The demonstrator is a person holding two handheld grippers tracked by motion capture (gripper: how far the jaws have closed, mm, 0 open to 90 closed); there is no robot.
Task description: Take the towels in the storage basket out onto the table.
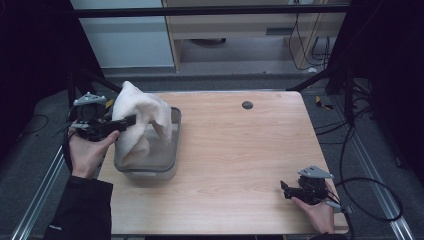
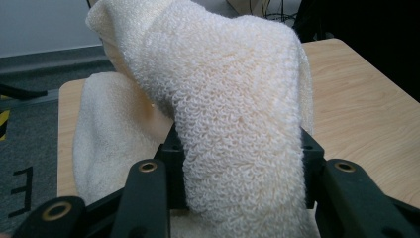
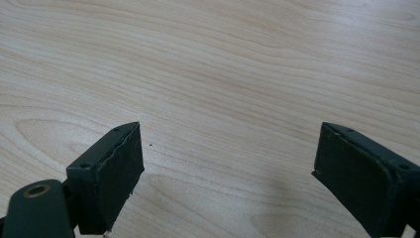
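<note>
A thick cream terry towel (image 2: 237, 99) is pinched by the left tongs (image 1: 117, 123) above a grey tub (image 1: 170, 160); the right tongs (image 3: 228, 173) are held wide, empty.

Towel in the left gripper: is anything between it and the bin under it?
Nothing visible. The left gripper is clamped on the towel, whose lower end hangs inside the open grey bin; no lid or other item lies between them.
</note>
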